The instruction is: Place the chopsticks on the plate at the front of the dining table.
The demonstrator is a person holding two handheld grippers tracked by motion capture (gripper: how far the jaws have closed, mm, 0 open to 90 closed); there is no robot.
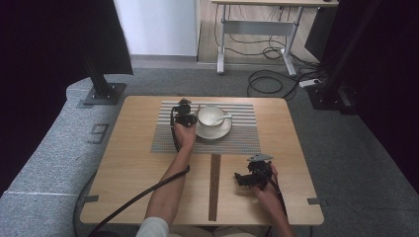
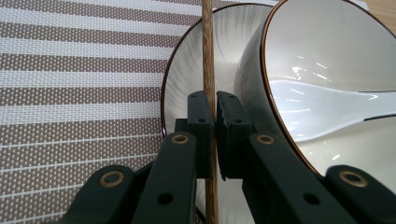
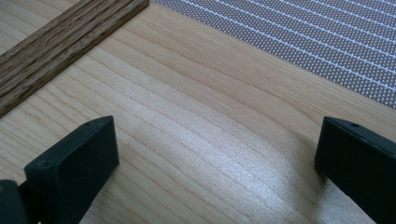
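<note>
Pinching a single chopstick (image 2: 208, 70) in the clenched jaws of your left gripper (image 2: 214, 121), you hold it just beside the bowl (image 2: 336, 60), ready for laying down; your right gripper (image 3: 217, 154) idles, jaws released, well short of the bowl.

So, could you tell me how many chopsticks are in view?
1: a chopstick clamped upright in the left gripper, beside the bowl on its saucer. Others may be hidden.

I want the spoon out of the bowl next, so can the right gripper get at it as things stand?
Probably yes. The right gripper is open and empty, and the bare table lies between it and the spoon, whose handle sticks out of the bowl on its side.
</note>
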